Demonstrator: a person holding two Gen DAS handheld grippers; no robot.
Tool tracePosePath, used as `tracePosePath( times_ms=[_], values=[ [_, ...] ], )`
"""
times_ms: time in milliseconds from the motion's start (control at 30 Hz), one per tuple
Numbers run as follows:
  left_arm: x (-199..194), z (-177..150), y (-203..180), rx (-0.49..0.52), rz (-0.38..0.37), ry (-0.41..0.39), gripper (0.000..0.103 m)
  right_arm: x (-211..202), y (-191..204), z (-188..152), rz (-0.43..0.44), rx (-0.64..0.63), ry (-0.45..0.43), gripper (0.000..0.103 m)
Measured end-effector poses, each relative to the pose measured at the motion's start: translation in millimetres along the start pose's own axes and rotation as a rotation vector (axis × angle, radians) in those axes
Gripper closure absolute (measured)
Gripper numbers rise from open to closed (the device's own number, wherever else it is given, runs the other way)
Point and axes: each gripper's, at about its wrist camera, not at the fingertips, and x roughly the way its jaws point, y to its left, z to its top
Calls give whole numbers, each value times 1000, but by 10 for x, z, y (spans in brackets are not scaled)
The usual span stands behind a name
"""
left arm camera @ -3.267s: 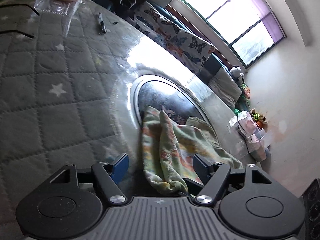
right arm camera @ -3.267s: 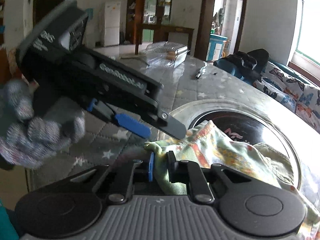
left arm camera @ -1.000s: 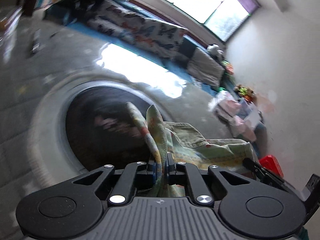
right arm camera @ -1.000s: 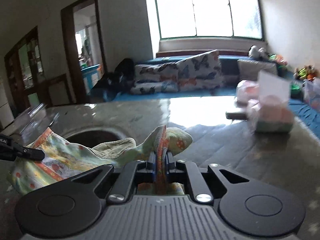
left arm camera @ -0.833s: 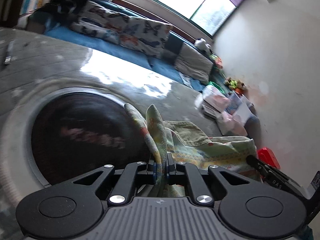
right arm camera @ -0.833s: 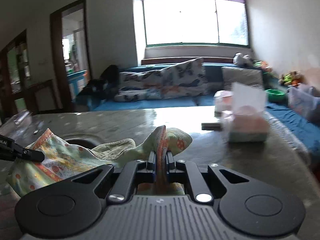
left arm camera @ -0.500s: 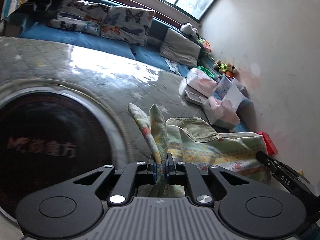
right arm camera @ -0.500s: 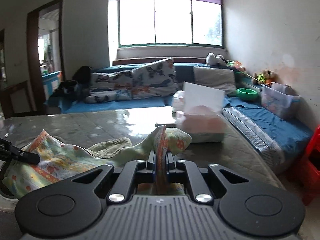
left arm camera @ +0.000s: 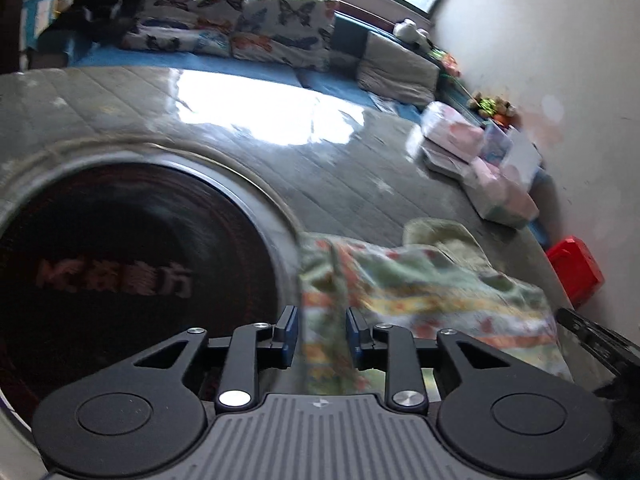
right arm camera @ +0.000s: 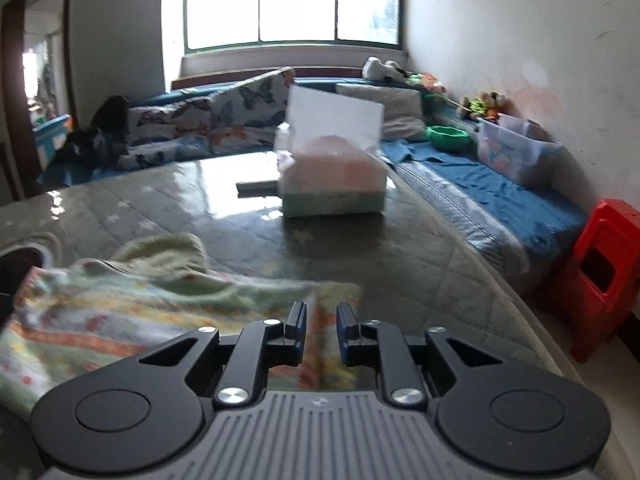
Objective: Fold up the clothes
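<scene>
the patterned garment point(left arm camera: 424, 280) lies spread on the quilted table point(left arm camera: 328, 176), blurred, its near edges running between both claws. the left gripper point(left arm camera: 322, 330) stands narrowly parted, blue pads clear of the cloth strip between them. the right gripper point(right arm camera: 319, 324) is likewise parted a little over the hem. at 9 o'clock of the garment sits a dark round disc point(left arm camera: 120, 264); at 1 o'clock in the right view, a tissue box point(right arm camera: 332, 184); at 3 o'clock, a red stool point(right arm camera: 600, 268).
</scene>
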Motion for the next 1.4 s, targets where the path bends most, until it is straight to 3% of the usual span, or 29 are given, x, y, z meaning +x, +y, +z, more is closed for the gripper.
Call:
tracePosePath(
  times_ms=[133, 333, 633, 867, 967, 1033, 1100, 1400],
  values=[
    [-53, 45, -91, 9, -36, -22, 77, 83, 214, 72, 104, -9, 23, 79],
    [76, 58, -400, 48, -112, 9, 77, 324, 544, 139, 193, -11, 56, 78],
    [356, 145, -684, 66, -176, 24, 78, 567, 676, 137, 184, -9, 81, 76],
    [587, 130, -746, 87, -148, 54, 77, 552, 701, 127, 174, -32, 77, 62],
    [592, 102, -715, 85, -141, 59, 74, 490, 699, 134, 176, -35, 71, 52],
    [534, 89, -699, 86, -142, 54, 59, 425, 701, 128, 184, -39, 67, 48],
    [460, 63, -685, 93, -140, 43, 53, 353, 712, 105, 192, -46, 70, 47],
    [104, -224, -615, 158, -107, 10, 42, 18, 751, -119, 204, -79, 74, 33]
  ],
)
